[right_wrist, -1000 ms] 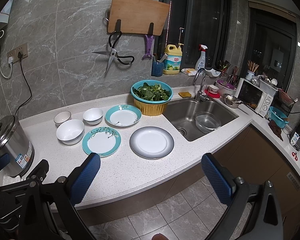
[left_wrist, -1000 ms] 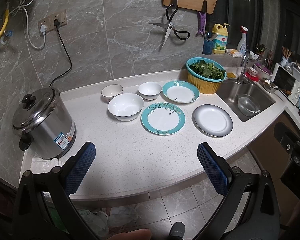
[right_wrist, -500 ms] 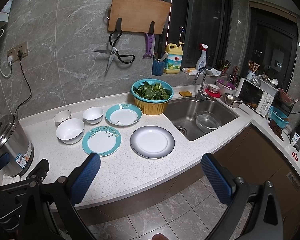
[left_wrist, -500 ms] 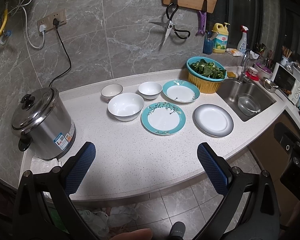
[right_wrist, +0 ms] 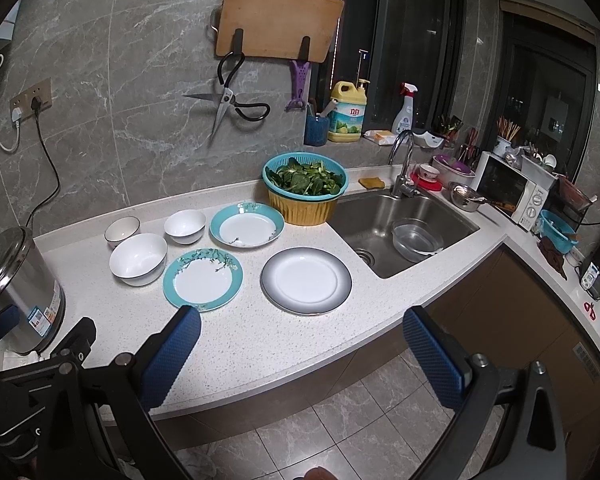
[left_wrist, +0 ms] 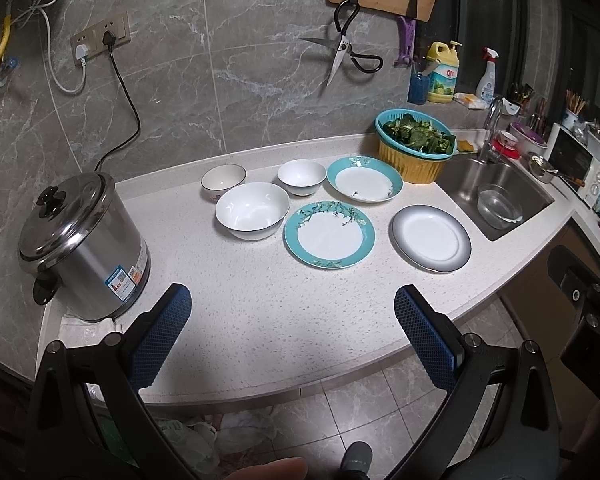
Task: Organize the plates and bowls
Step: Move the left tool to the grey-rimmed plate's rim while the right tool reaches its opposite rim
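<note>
On the white counter sit a large white bowl [left_wrist: 253, 210] [right_wrist: 138, 257], a small white bowl [left_wrist: 301, 176] [right_wrist: 185, 226] and a dark-rimmed small bowl [left_wrist: 223, 179] [right_wrist: 122, 230]. A teal floral plate [left_wrist: 329, 234] [right_wrist: 203, 279], a deeper teal plate [left_wrist: 364, 184] [right_wrist: 247, 231] and a grey-rimmed white plate [left_wrist: 431, 238] [right_wrist: 306, 280] lie to their right. My left gripper [left_wrist: 292, 320] is open over the counter's front edge, holding nothing. My right gripper [right_wrist: 302, 342] is open too, just short of the grey-rimmed plate.
A steel pot [left_wrist: 80, 248] stands at the counter's left end, its cord running to a wall socket. A teal colander of greens [left_wrist: 415, 140] sits in a yellow basin by the sink [right_wrist: 404, 226], which holds a glass bowl [right_wrist: 416, 240]. A microwave [right_wrist: 512, 190] stands far right.
Both grippers have edged slightly toward the counter; the dishes have not moved and both stay open.
</note>
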